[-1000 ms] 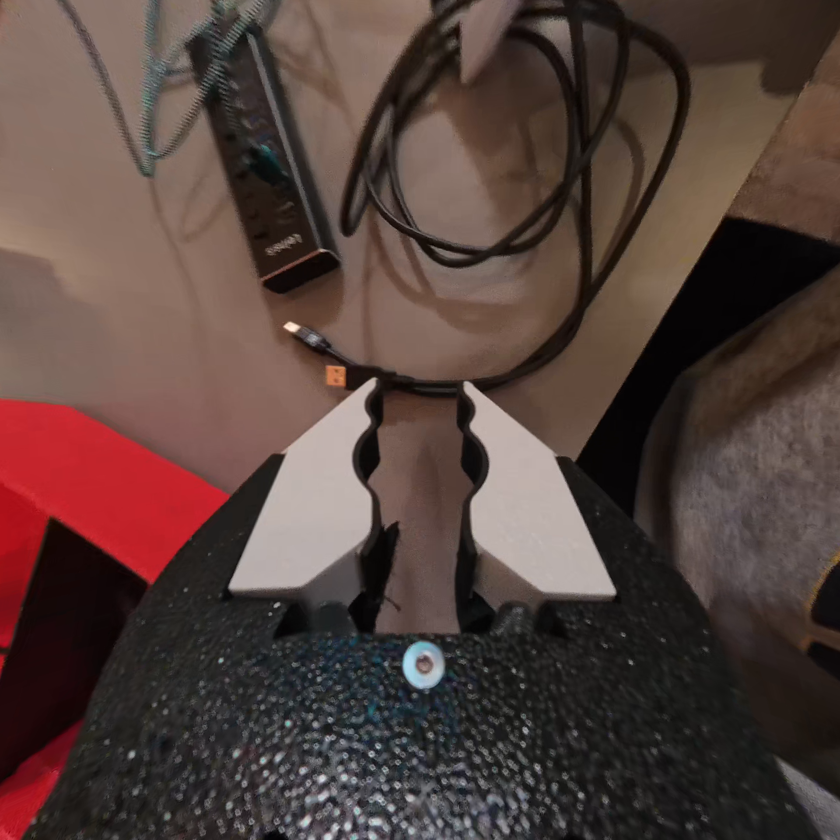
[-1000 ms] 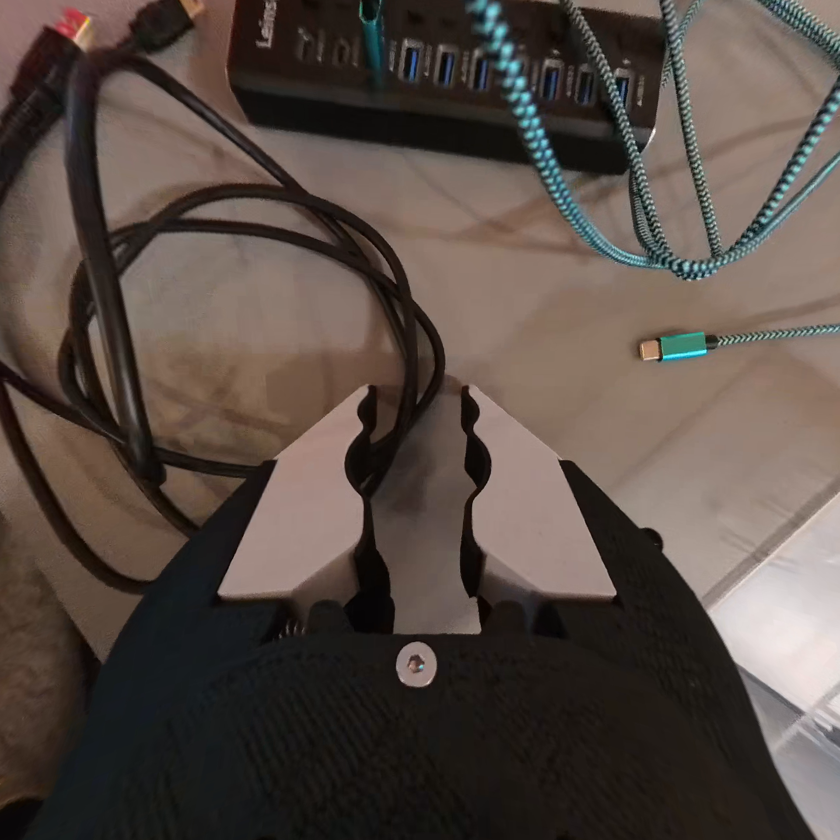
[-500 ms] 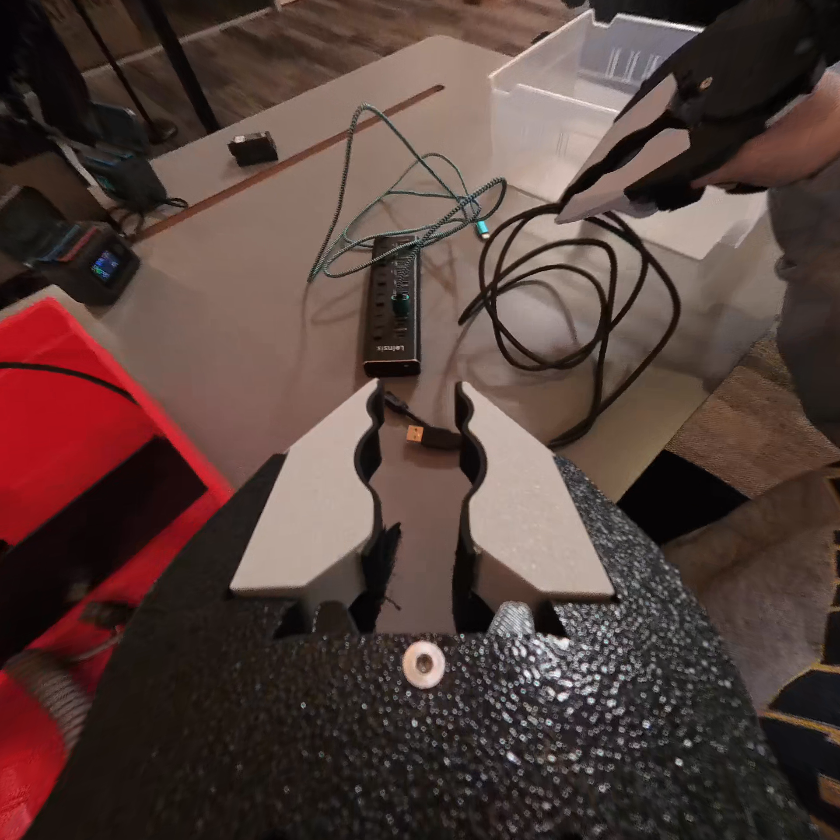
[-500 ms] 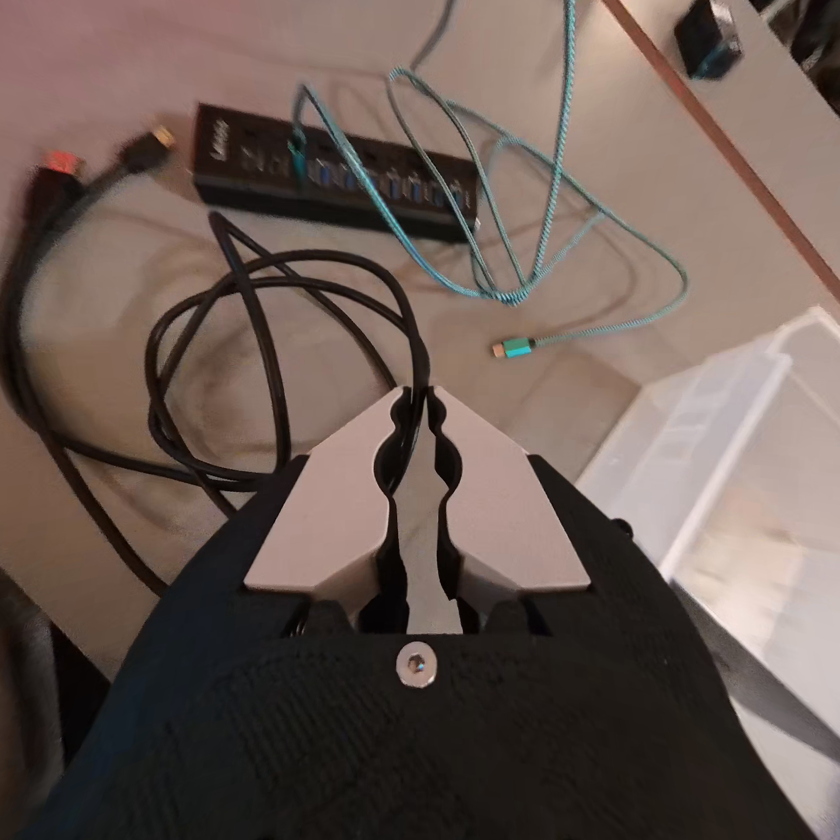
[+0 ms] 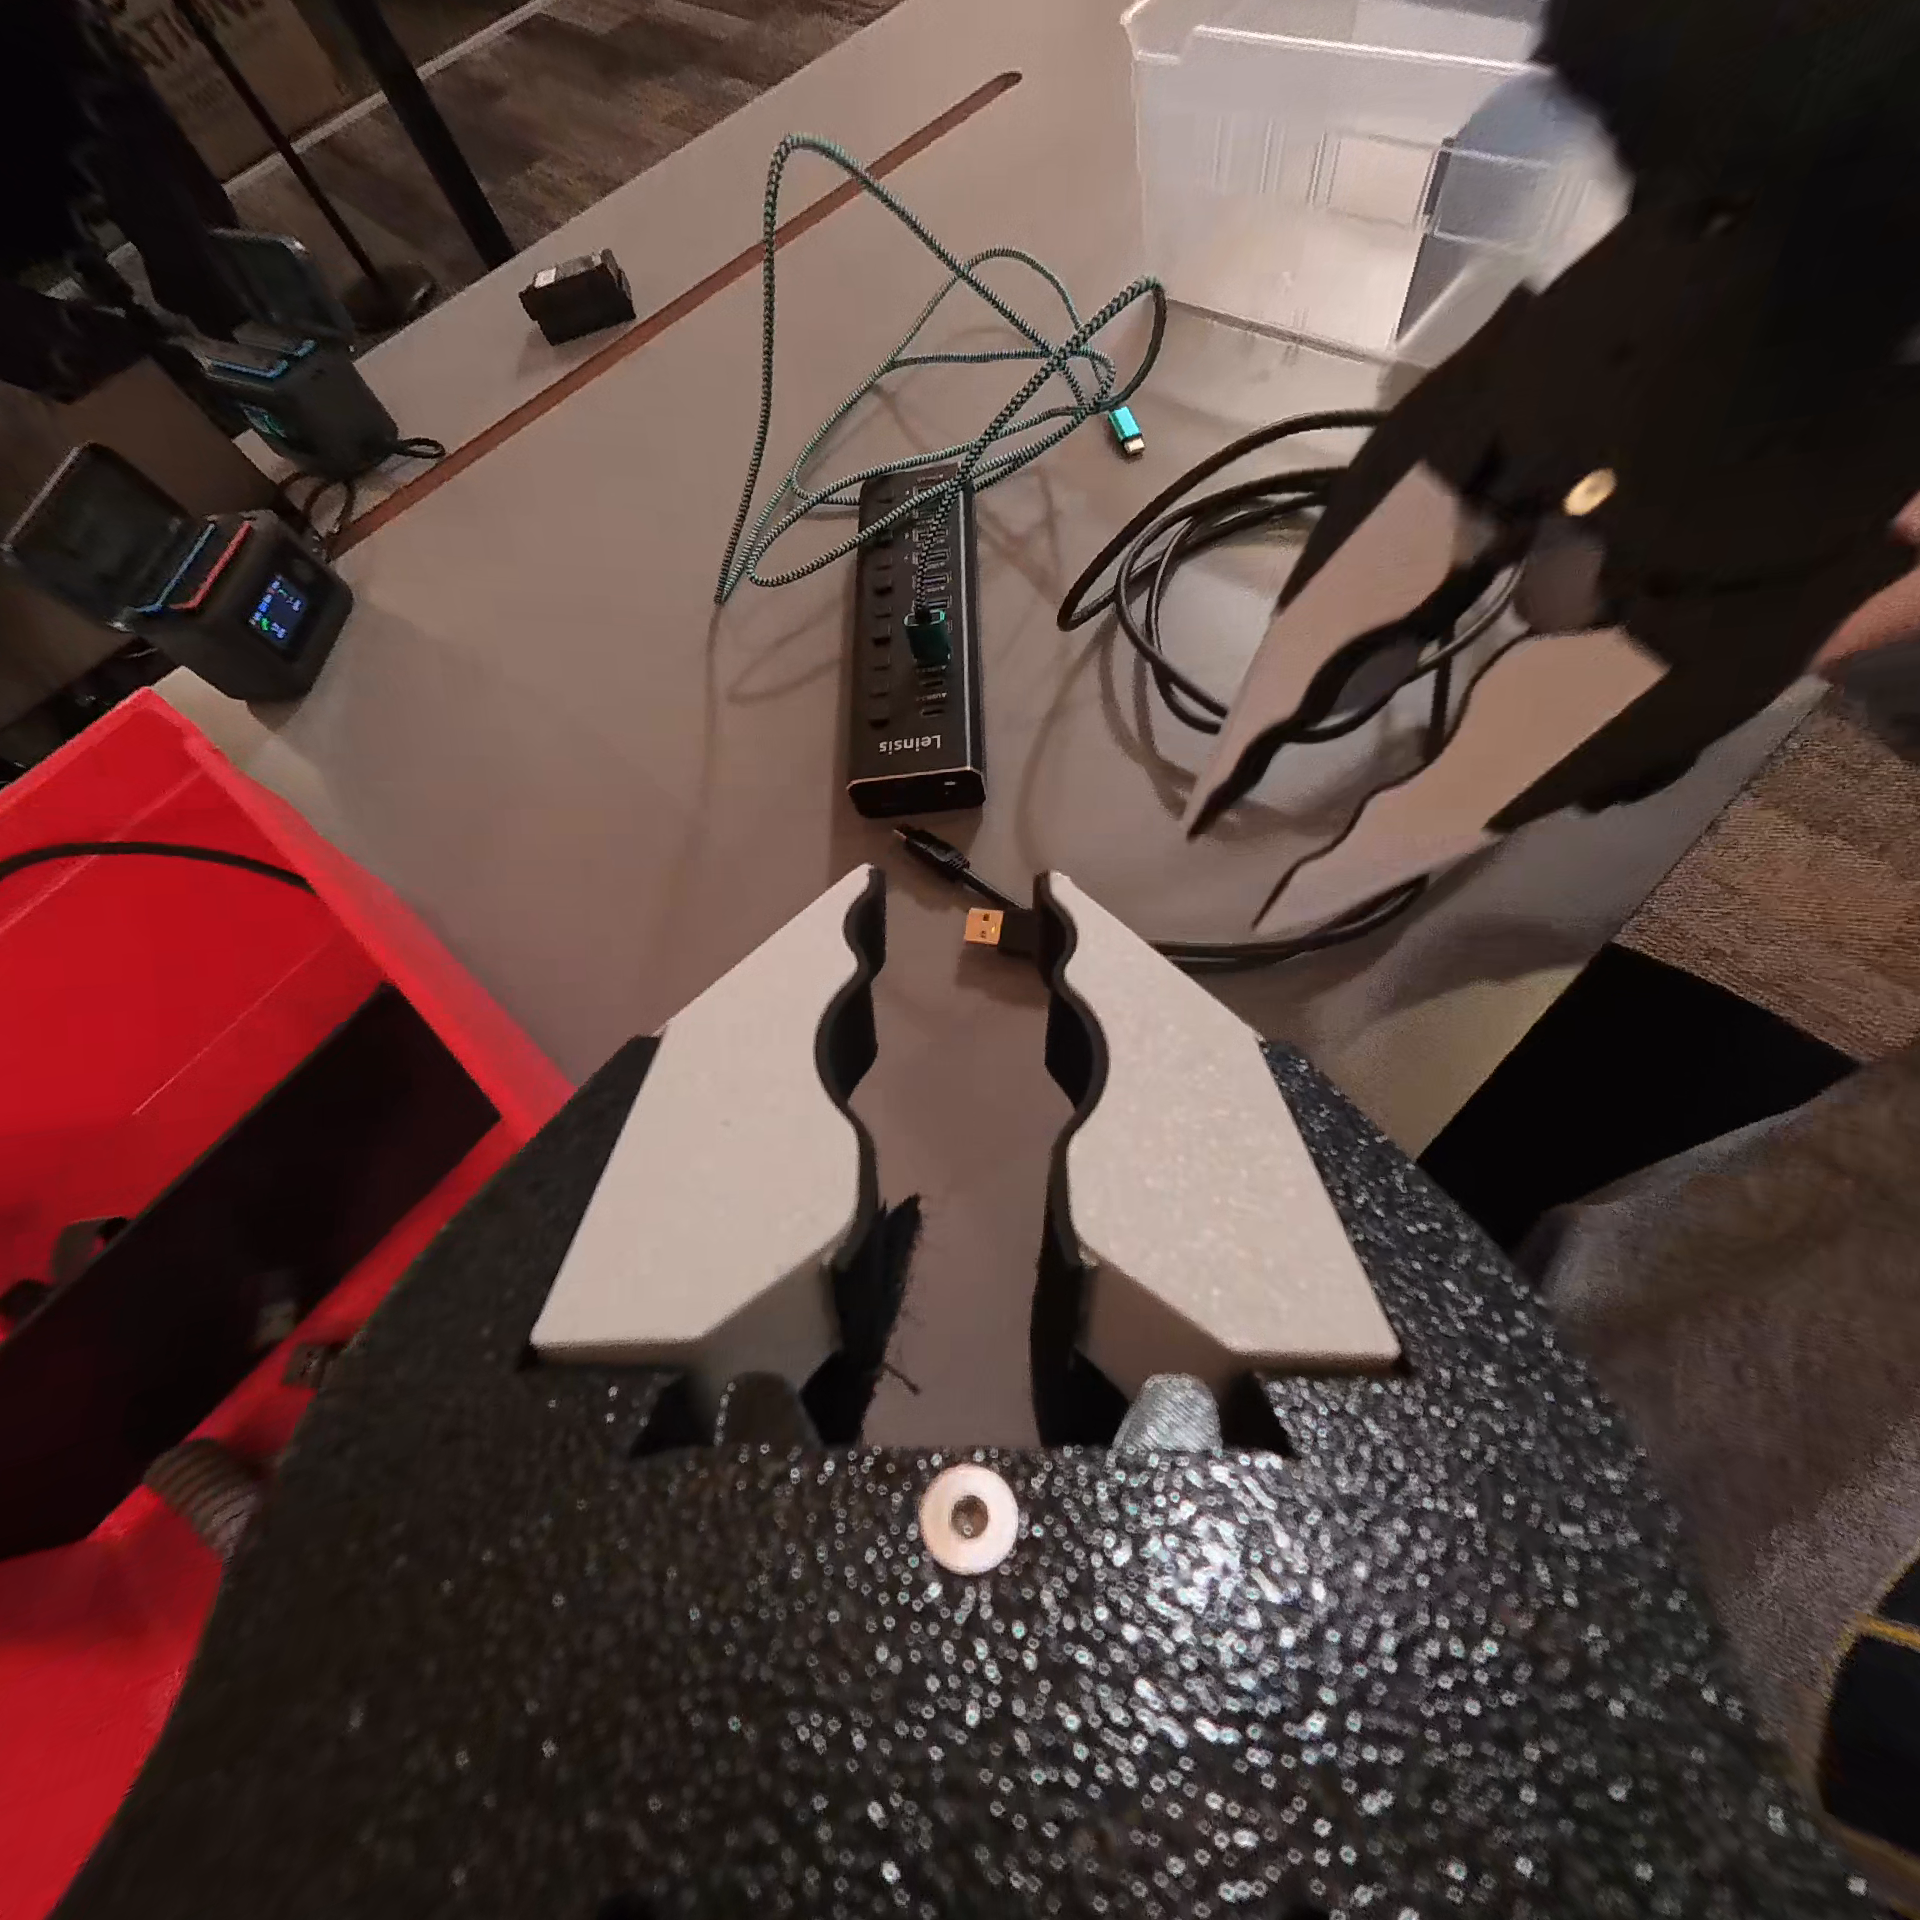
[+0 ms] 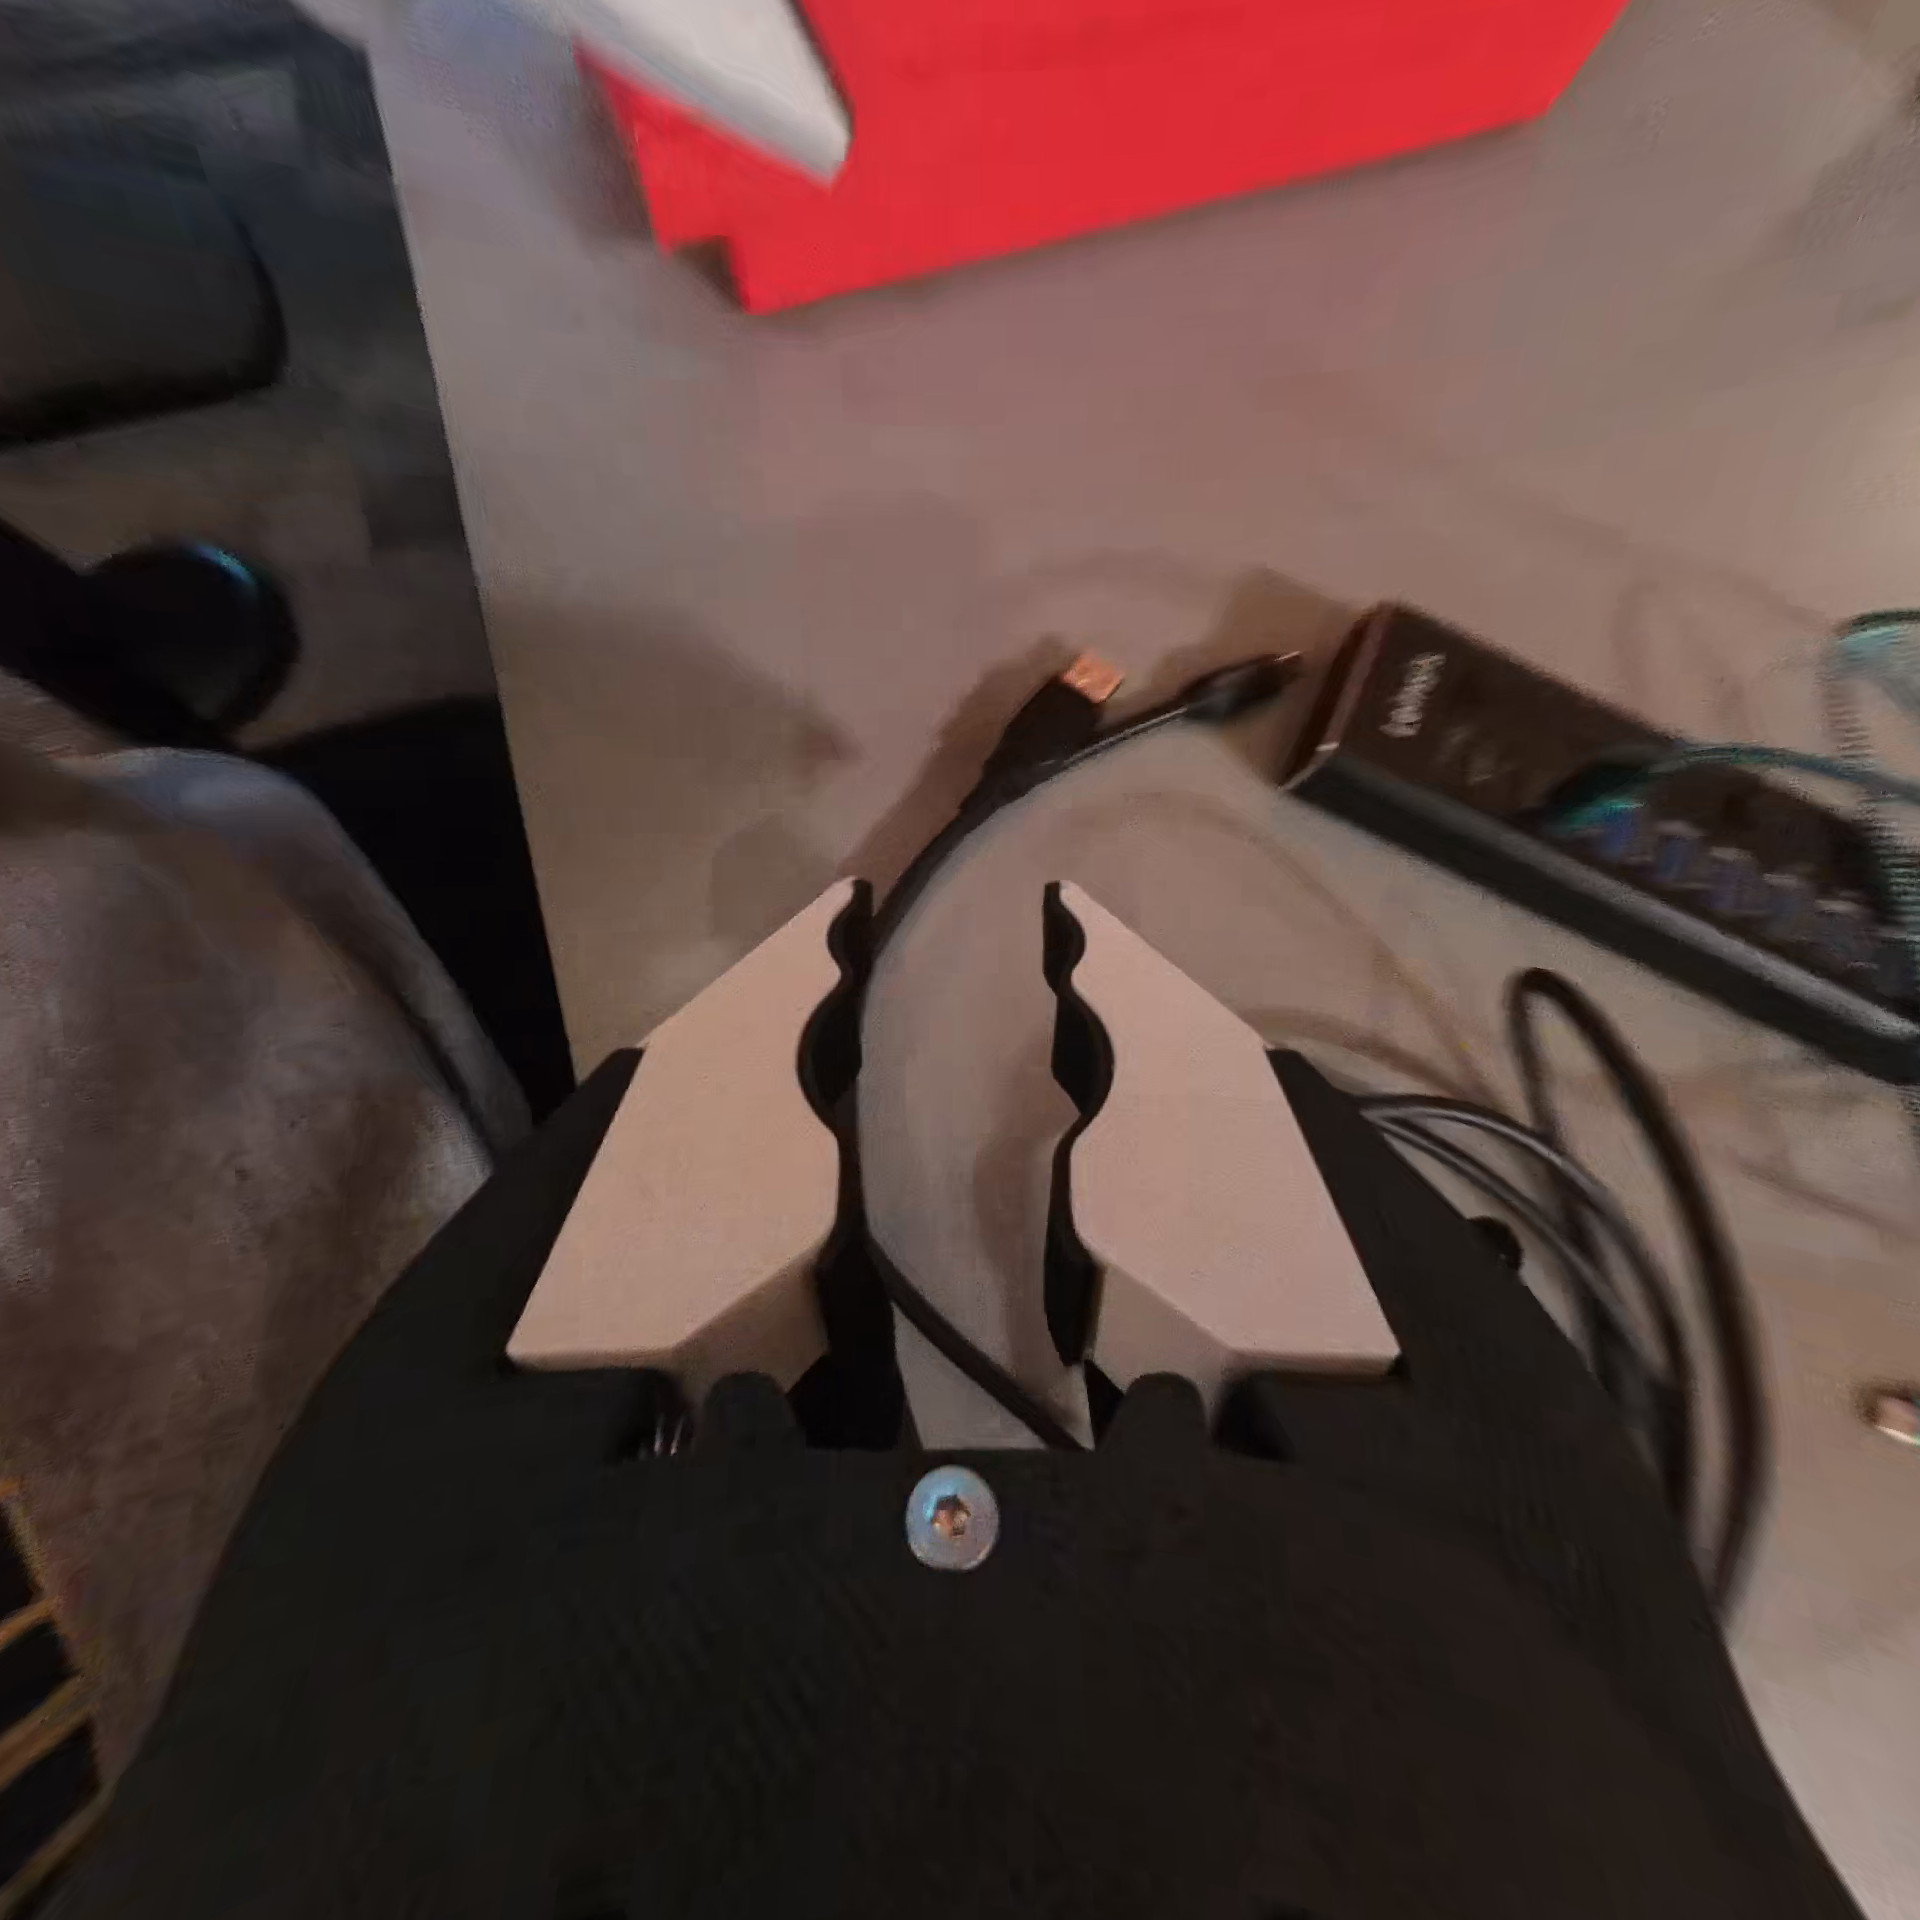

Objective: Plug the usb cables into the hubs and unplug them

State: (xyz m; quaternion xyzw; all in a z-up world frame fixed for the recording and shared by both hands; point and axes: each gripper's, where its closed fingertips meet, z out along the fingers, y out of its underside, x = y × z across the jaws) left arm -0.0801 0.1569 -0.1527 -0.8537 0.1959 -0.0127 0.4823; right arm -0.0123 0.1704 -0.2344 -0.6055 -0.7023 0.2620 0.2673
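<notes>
A black USB hub (image 5: 914,644) lies on the beige table, with a teal braided cable (image 5: 928,634) plugged into it. The teal cable's free plug (image 5: 1124,428) lies beyond it. A black cable (image 5: 1195,582) is coiled to the right; its orange-tipped USB plug (image 5: 985,927) and a small black plug (image 5: 930,847) lie just off the hub's near end. My left gripper (image 5: 961,894) is open and empty, with the orange plug seen between its tips. My right gripper (image 6: 956,894) is open; the black cable (image 6: 883,1039) runs loose through its gap toward the orange plug (image 6: 1091,681) and hub (image 6: 1558,790). It also shows in the left wrist view (image 5: 1231,873).
A red bin (image 5: 156,935) stands at the left, also in the right wrist view (image 6: 1039,156). A clear plastic bin (image 5: 1299,156) is at the back right. Dark battery devices (image 5: 239,613) and a small black block (image 5: 577,296) sit at the far left. The table edge (image 5: 1507,1039) is close on the right. The left gripper's tips are roughly 11 cm from the right gripper's. Between my right fingertips and the black USB hub (image 5: 914,644) there is roughly 12 cm.
My right gripper has swung from the cable coil toward the plug end near the hub, and its jaws have widened again. My left gripper has held nearly still since half a second ago.
</notes>
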